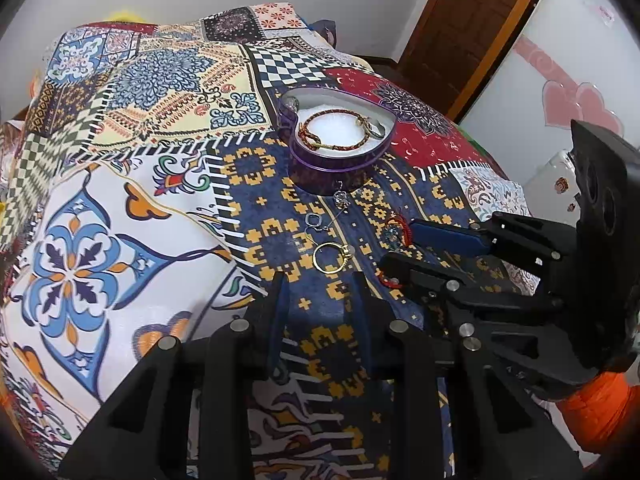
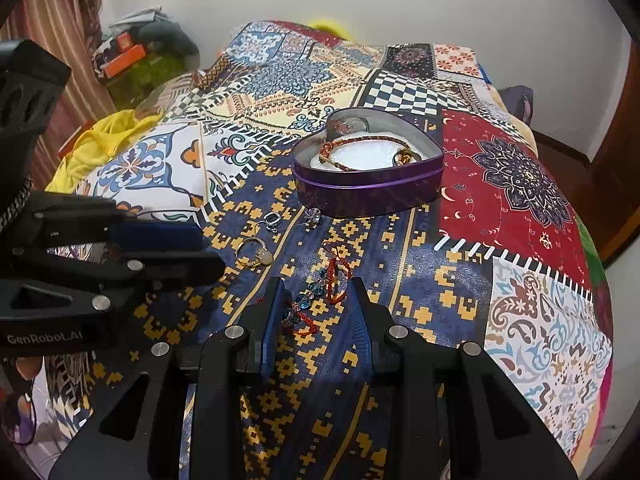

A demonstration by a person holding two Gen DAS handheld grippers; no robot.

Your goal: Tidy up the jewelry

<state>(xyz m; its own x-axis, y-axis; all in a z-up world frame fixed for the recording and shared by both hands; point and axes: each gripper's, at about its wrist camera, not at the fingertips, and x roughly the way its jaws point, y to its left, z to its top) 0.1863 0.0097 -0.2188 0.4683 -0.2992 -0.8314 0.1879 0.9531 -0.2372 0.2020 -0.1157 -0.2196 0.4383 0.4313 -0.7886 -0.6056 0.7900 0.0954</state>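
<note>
A purple heart-shaped tin (image 1: 332,168) (image 2: 368,190) stands open on the patterned cloth, with a red-and-gold braided bracelet (image 1: 340,128) (image 2: 360,152) on its white lining. In front of it lie a gold ring (image 1: 331,257) (image 2: 254,254), a silver pendant on a thin chain (image 1: 314,220) (image 2: 272,219), a crystal charm (image 1: 341,197) (image 2: 313,216) and a red cord bracelet with blue beads (image 1: 394,234) (image 2: 320,292). My left gripper (image 1: 320,280) is open just before the gold ring. My right gripper (image 2: 316,286) is open, its fingers either side of the red cord bracelet.
The patterned cloth (image 1: 120,200) (image 2: 520,200) covers a table with rounded edges. Yellow fabric (image 2: 100,140) and clutter lie off the left side. A wooden door (image 1: 472,20) and a white cabinet with pink hearts (image 1: 580,100) stand to the right.
</note>
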